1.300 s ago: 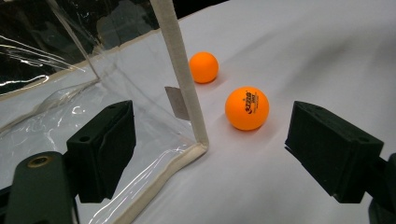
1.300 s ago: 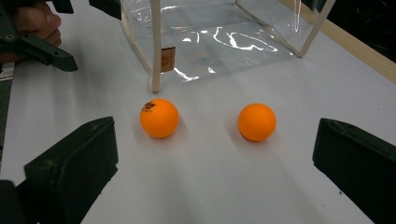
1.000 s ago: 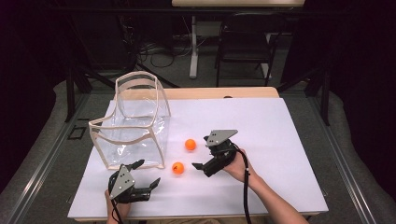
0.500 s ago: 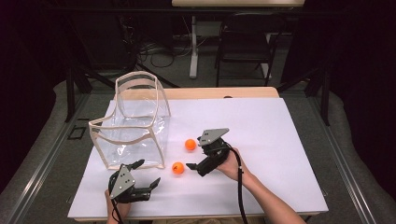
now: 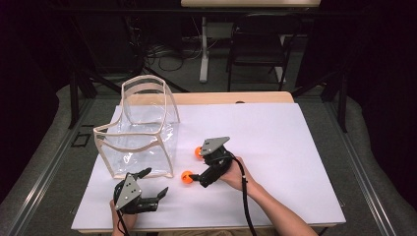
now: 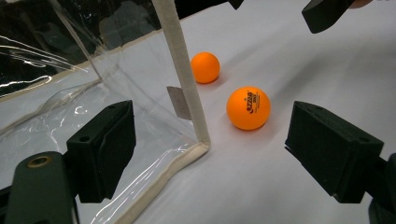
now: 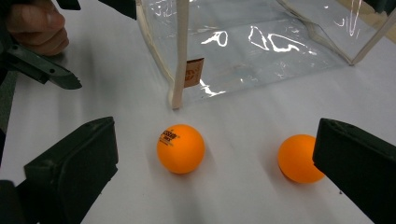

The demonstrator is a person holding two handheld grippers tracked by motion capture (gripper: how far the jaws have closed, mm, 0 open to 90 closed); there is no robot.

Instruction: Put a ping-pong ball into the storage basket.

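Note:
Two orange balls lie on the white sheet beside a clear plastic bag (image 5: 140,152) with beige trim. The printed ball (image 5: 187,177) (image 7: 180,148) (image 6: 248,108) sits nearer me, and the plain ball (image 5: 198,151) (image 7: 299,158) (image 6: 205,67) lies just beyond it. My right gripper (image 5: 199,164) (image 7: 219,172) is open. Its jaws point left, with the printed ball between them and the plain ball close to the far jaw. My left gripper (image 5: 153,183) (image 6: 210,154) is open and holds nothing. It rests near the front edge, aimed at the bag's corner (image 6: 180,60).
The bag (image 7: 180,46) stands upright with its mouth open at the left of the white sheet (image 5: 295,147). Bare sheet stretches to the right. A chair (image 5: 255,44) and cables are on the floor behind the table.
My right gripper has moved left and slightly toward me, bringing its open jaws around the printed ball. The left gripper and both balls have stayed put.

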